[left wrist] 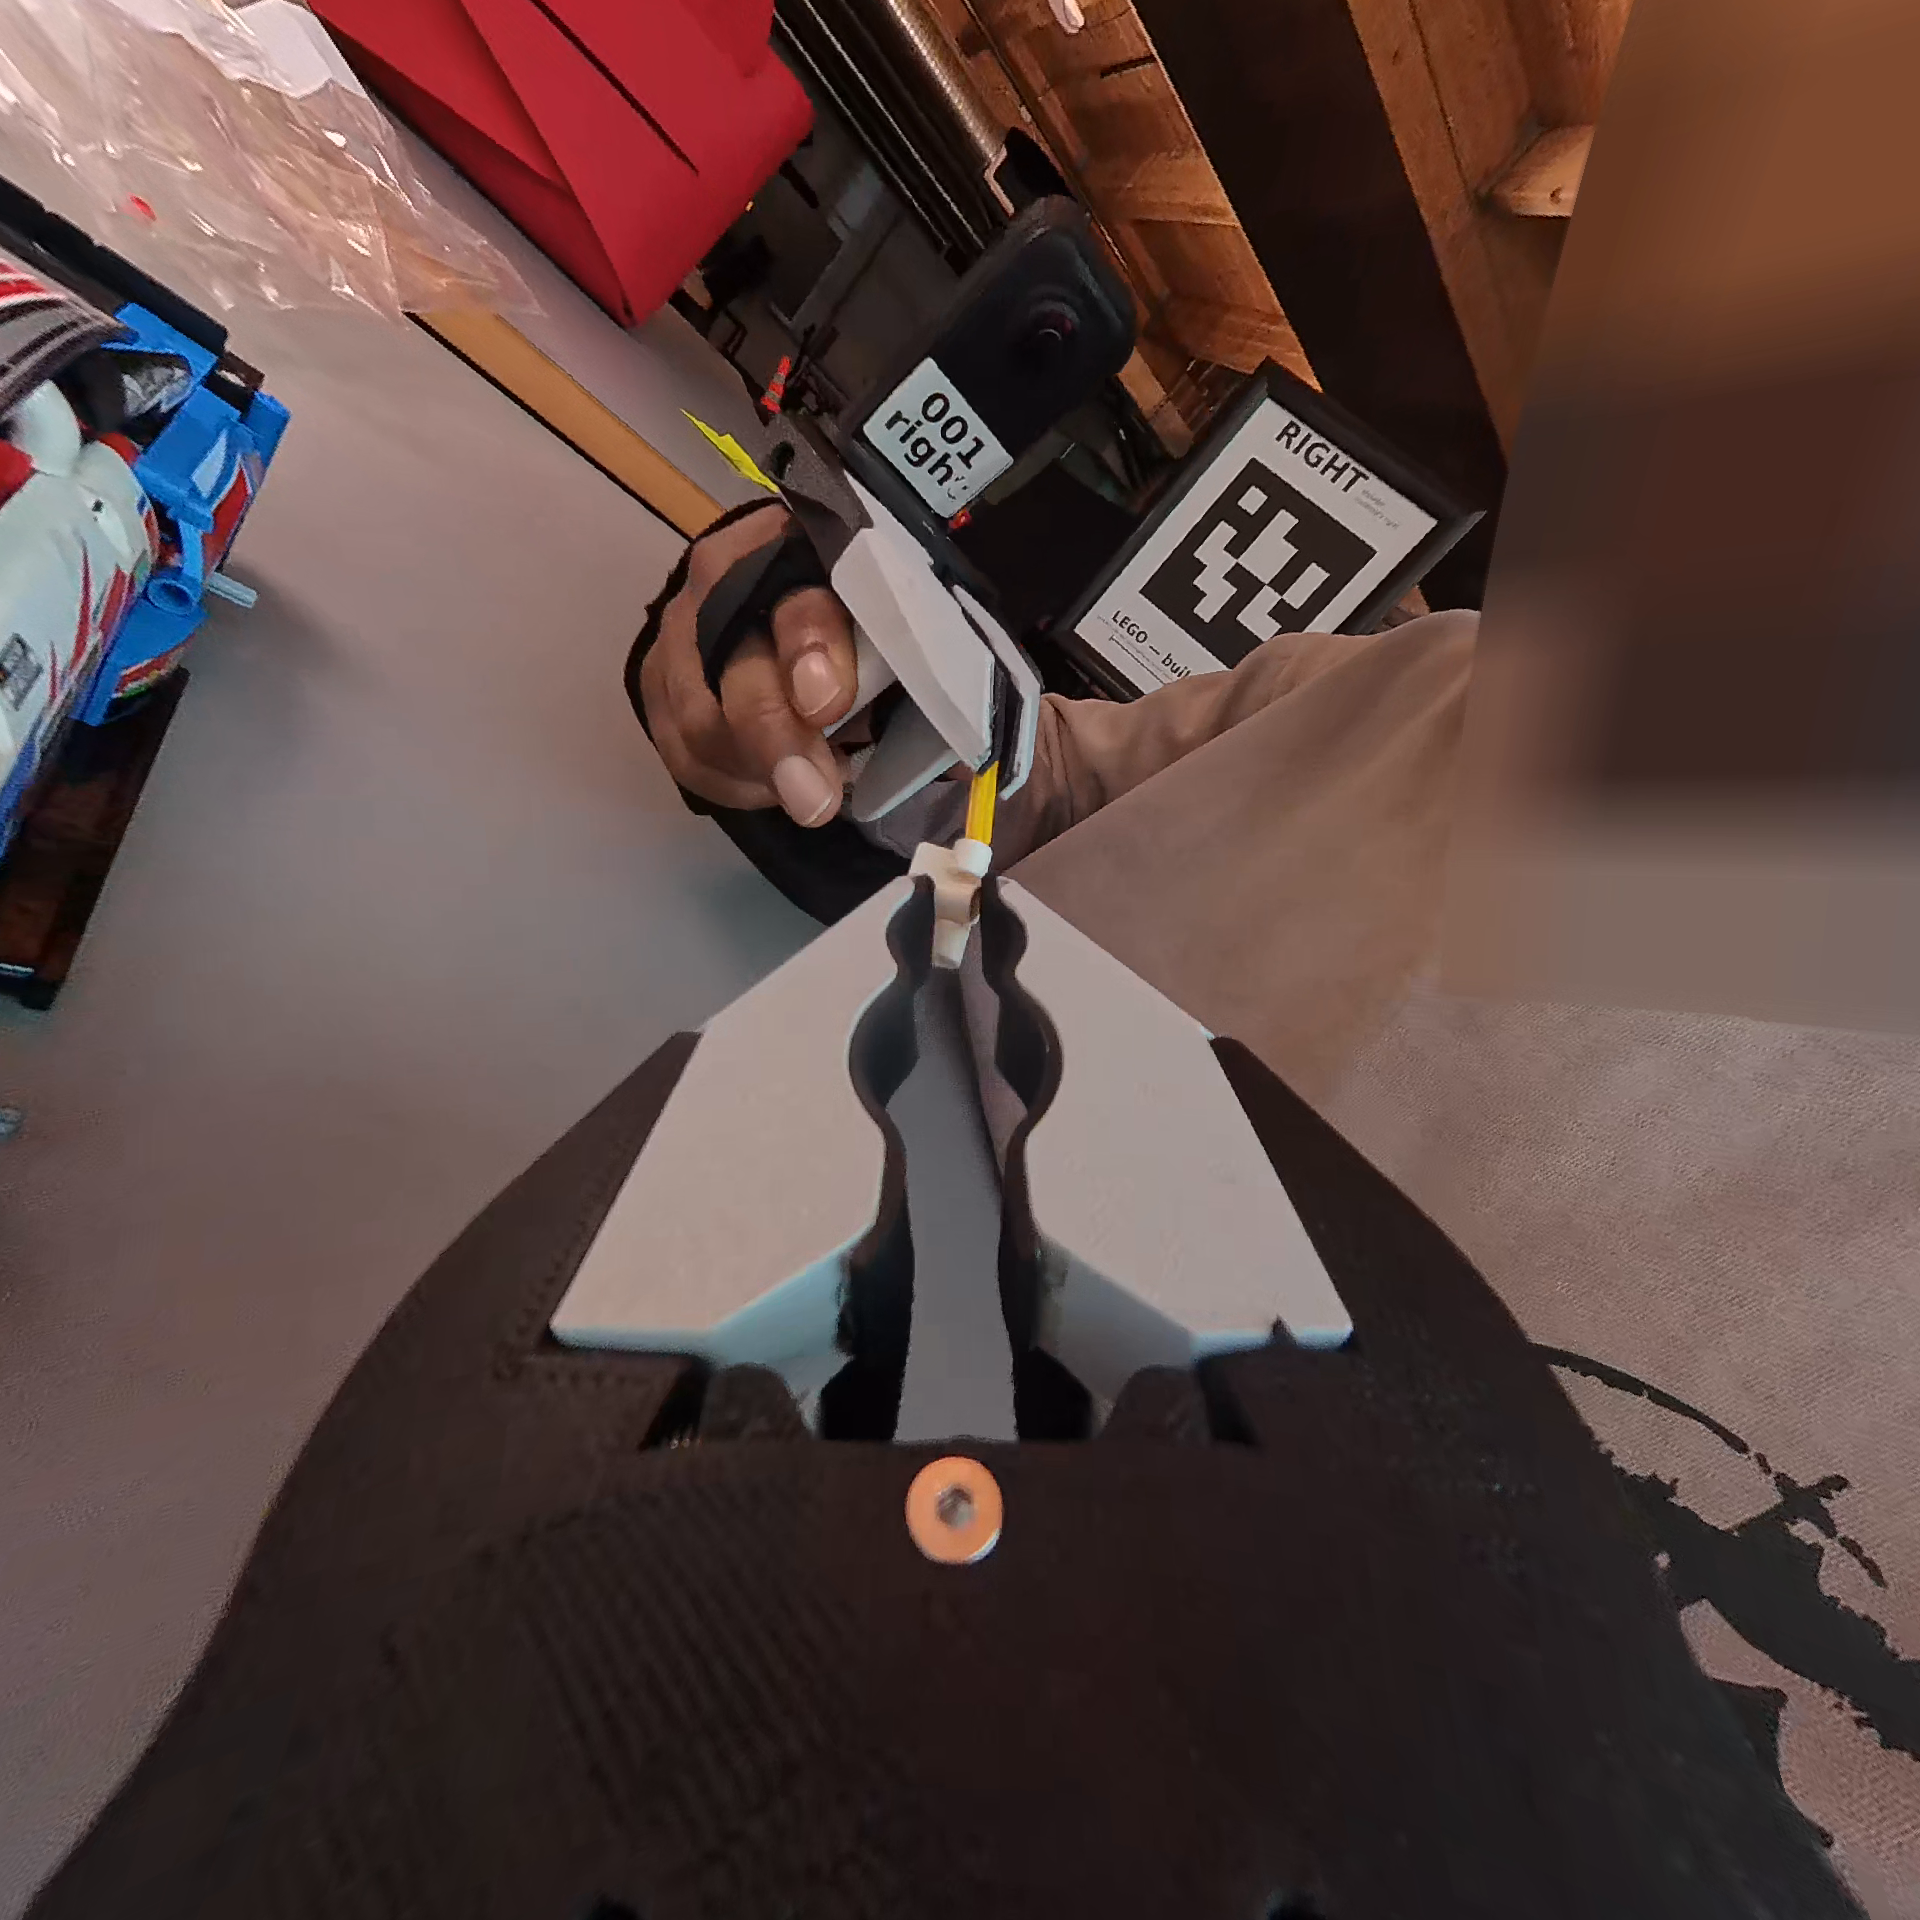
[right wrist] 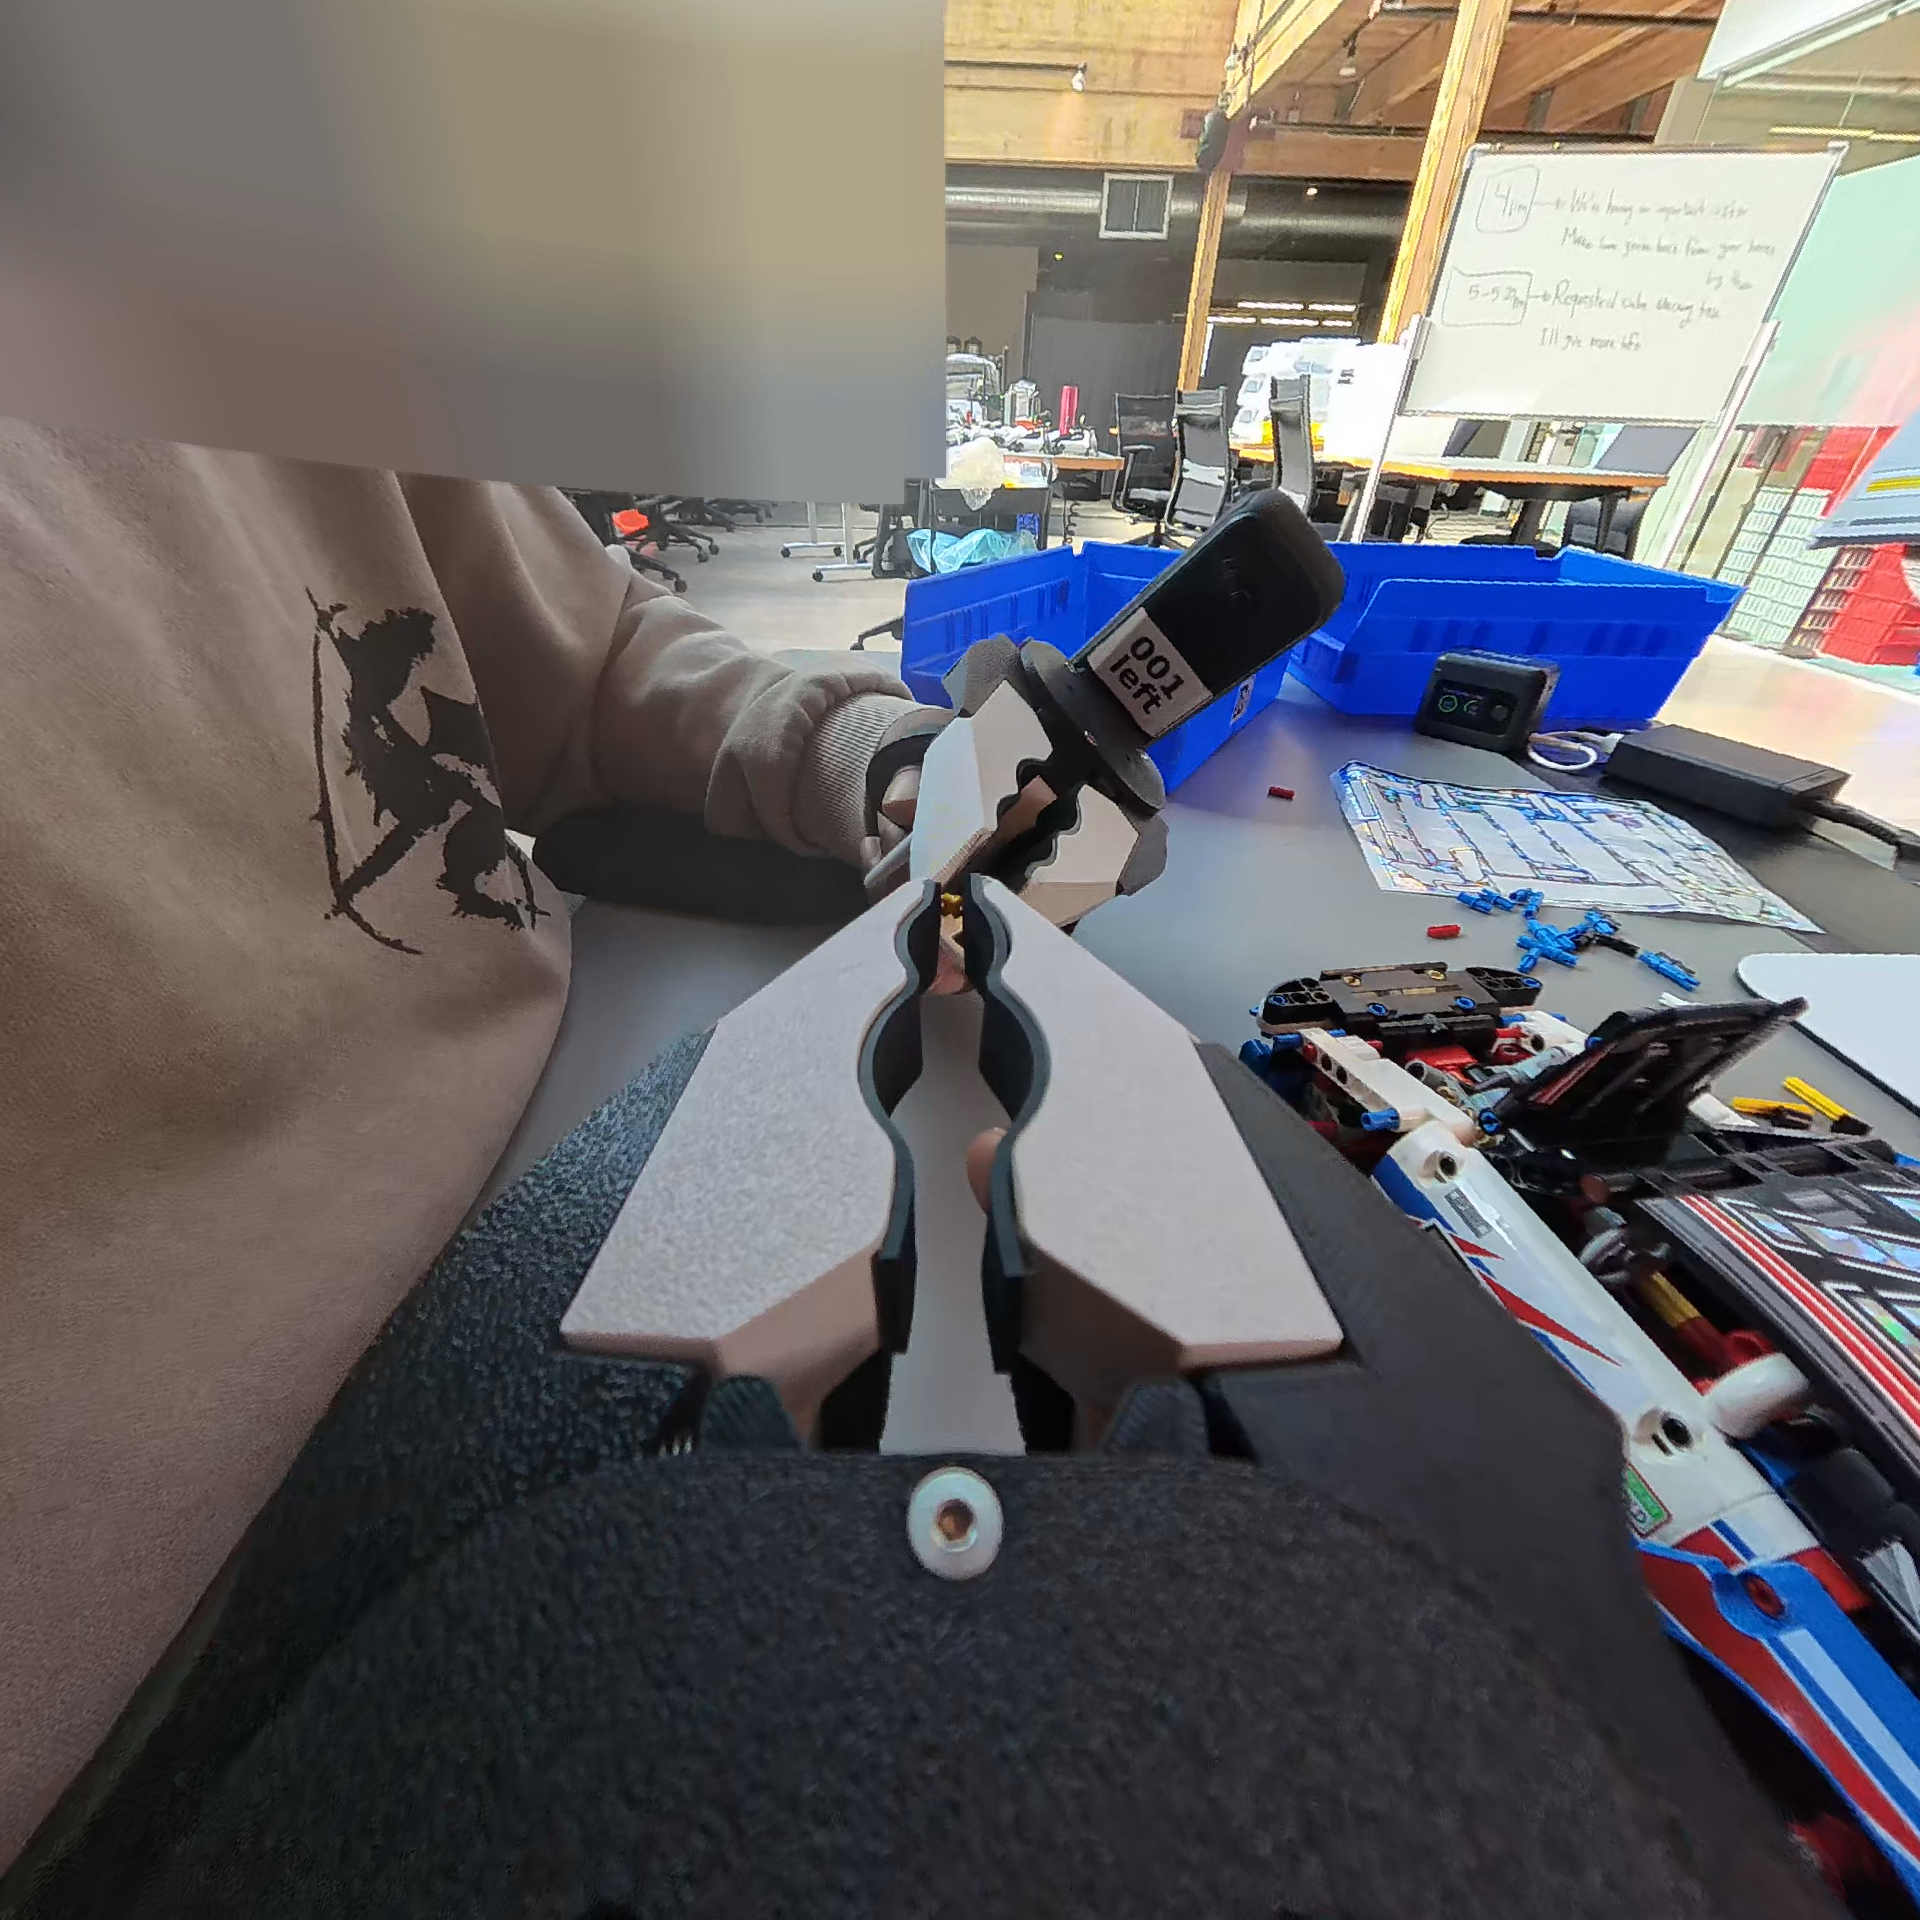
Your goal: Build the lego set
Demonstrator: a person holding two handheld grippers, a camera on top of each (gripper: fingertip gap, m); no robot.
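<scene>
Both tools share one construction: a black, coarsely textured printed body, two pale wedge-shaped fingers with flat matte faces, and black wavy inner pads forming scalloped recesses.

The left gripper [left wrist: 948,904] is clamped on a small white connector [left wrist: 951,902], a smooth plastic piece with short cylindrical sleeves set crosswise. The connector sits at the very tips of the fingers, part of it projecting beyond them.

The right gripper [right wrist: 949,906] is closed on a thin yellow axle [left wrist: 982,805], a slender straight rod. In the left wrist view the axle projects from the right gripper's tips and its free end meets one sleeve of the connector, directly ahead of the left gripper's tips. In the right wrist view only a small yellow portion shows between the pads. The two tools meet tip to tip, above the edge of the grey table [right wrist: 1268,894], close to the person's beige fleece sweatshirt [right wrist: 208,831].

The lego car [right wrist: 1558,1226], a partly built model with white, blue and red glossy panels and a black frame, lies on the table to the right of the right gripper. Beyond it lie loose blue pins [right wrist: 1558,935] and a glossy sheet [right wrist: 1538,842]. Blue plastic bins [right wrist: 1507,623] stand farther ahead.
</scene>
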